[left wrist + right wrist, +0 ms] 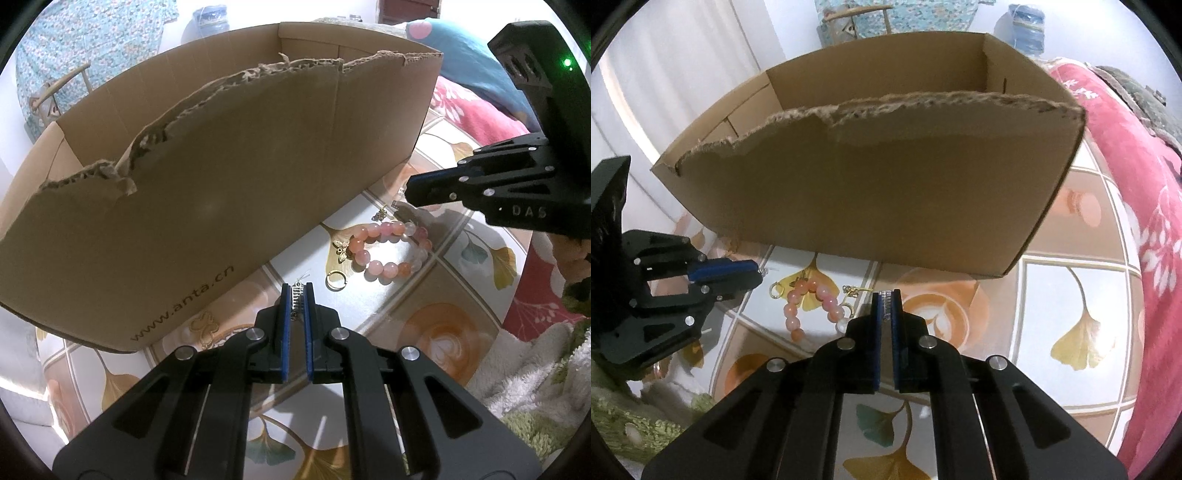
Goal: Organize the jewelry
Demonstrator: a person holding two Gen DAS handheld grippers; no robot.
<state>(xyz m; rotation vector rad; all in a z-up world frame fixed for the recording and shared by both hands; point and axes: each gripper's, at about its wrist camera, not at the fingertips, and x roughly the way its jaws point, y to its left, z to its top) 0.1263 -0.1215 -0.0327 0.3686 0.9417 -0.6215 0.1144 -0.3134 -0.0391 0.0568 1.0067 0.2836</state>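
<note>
Two grippers are at work: our left gripper is clamped on a silver earring, and our right gripper pinches a small silver piece. Both hang just before the cardboard box, with the pink bead bracelet lying beside its front wall.

Both claw-mounted views tilt down, close, sharing the cardboard box and bracelet.
</note>
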